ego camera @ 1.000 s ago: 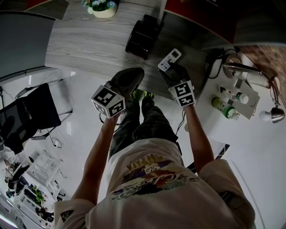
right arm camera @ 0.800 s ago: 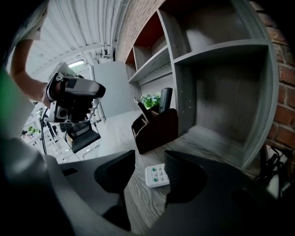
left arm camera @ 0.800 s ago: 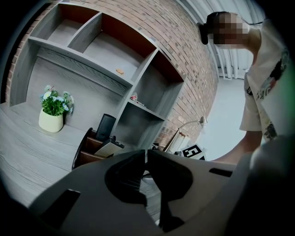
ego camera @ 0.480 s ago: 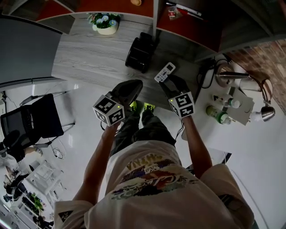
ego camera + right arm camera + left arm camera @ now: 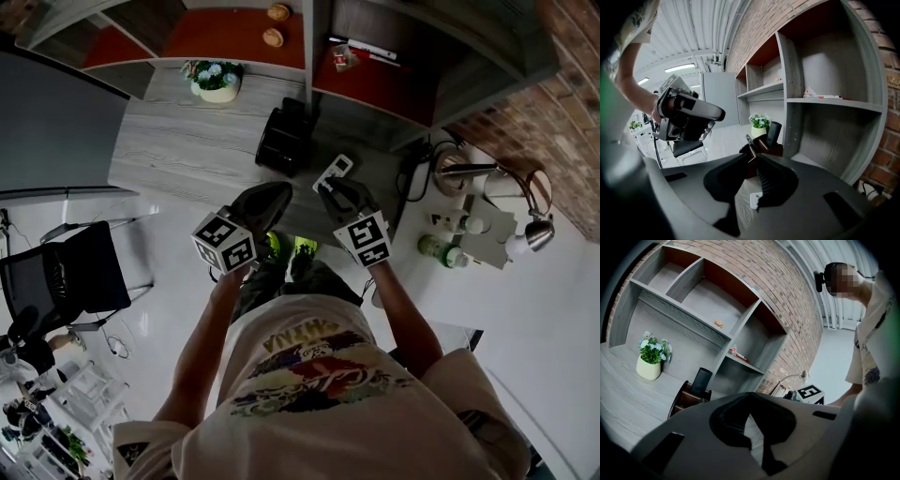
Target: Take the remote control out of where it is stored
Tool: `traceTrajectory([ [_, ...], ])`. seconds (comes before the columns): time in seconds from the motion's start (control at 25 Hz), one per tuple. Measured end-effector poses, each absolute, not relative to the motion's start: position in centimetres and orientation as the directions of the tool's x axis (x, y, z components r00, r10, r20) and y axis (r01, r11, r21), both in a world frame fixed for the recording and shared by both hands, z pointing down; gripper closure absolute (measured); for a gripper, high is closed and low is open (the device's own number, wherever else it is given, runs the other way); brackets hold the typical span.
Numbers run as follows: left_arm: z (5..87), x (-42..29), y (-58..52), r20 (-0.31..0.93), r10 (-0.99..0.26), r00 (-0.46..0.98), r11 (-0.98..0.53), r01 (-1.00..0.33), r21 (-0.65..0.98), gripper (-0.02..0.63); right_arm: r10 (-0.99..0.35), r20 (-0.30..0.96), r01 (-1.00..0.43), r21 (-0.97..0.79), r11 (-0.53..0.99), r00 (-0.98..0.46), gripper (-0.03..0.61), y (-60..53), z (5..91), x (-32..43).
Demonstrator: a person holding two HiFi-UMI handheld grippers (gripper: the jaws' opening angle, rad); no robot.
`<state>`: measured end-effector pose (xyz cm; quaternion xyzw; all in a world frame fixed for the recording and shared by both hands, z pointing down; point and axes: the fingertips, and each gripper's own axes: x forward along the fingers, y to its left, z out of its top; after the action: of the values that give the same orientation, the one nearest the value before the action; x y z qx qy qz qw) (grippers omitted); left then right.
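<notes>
Remote (image 5: 333, 172): white, lying flat on the grey surface (image 5: 187, 141), center of head view, just right of the black holder (image 5: 284, 141) and apart from it. It's already outside the holder. Same spot rel. to holder as a sec ago, so no lift yet.

Change: the right gripper (image 5: 326, 187) had its jaws wide a sec ago and they're closing now. Its tips are at the remote's near end. In the right gripper view the white end sits low between the jaws, against the right-hand pad, with bare wood grain showing on the other side. So it's not pinched yet afaict. Reads as a grasp in progress; pickup likely next.

A dark slab stands upright in the holder, can't tell what it is.

Left gripper (image 5: 284, 189): jaws pressed together, empty, held at the surface's near edge, left of the remote and idle.

Risk: the bite is only on the end of the remote, so it may pivot or slip.
</notes>
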<state>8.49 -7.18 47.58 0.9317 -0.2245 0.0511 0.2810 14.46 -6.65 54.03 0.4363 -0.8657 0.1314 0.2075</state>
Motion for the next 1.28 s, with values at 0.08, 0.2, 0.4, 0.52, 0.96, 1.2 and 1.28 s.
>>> traceTrajectory([
  [0.08,47.2,8.5,-7.4,0.214,-0.388,0.897,-0.744,-0.442,0.502,0.609,-0.697,0.475,-0.803,-0.034,0.595,-0.537,0.52,-6.9,53.6,14.1],
  [0.2,46.7,8.3,-7.7,0.207,-0.386,0.899,-0.751,-0.436,0.496,0.609,-0.695,0.473,-0.794,-0.017,0.607,-0.541,0.522,-7.6,52.9,13.5],
  [0.4,46.3,7.7,-8.2,0.196,-0.383,0.903,-0.753,-0.428,0.5,0.609,-0.694,0.466,-0.78,0.013,0.626,-0.549,0.522,-8.5,51.6,12.3],
  [0.52,45.8,7.3,-8.4,0.182,-0.376,0.908,-0.758,-0.415,0.503,0.609,-0.69,0.468,-0.772,0.026,0.635,-0.552,0.522,-8.9,51.1,11.5],
  [0.96,44.9,5.8,-9.9,0.143,-0.401,0.905,-0.758,-0.415,0.503,0.609,-0.689,0.476,-0.758,0.068,0.648,-0.547,0.522,-8.9,49.8,9.2],
  [1.2,45.4,4.6,-10.7,0.146,-0.415,0.898,-0.749,-0.428,0.505,0.609,-0.682,0.509,-0.743,0.114,0.659,-0.526,0.522,-9.3,50.8,8.7],
  [1.28,45.5,4.1,-10.8,0.146,-0.417,0.897,-0.744,-0.429,0.512,0.609,-0.665,0.536,-0.732,0.122,0.67,-0.52,0.521,-9.4,51.3,8.5],
])
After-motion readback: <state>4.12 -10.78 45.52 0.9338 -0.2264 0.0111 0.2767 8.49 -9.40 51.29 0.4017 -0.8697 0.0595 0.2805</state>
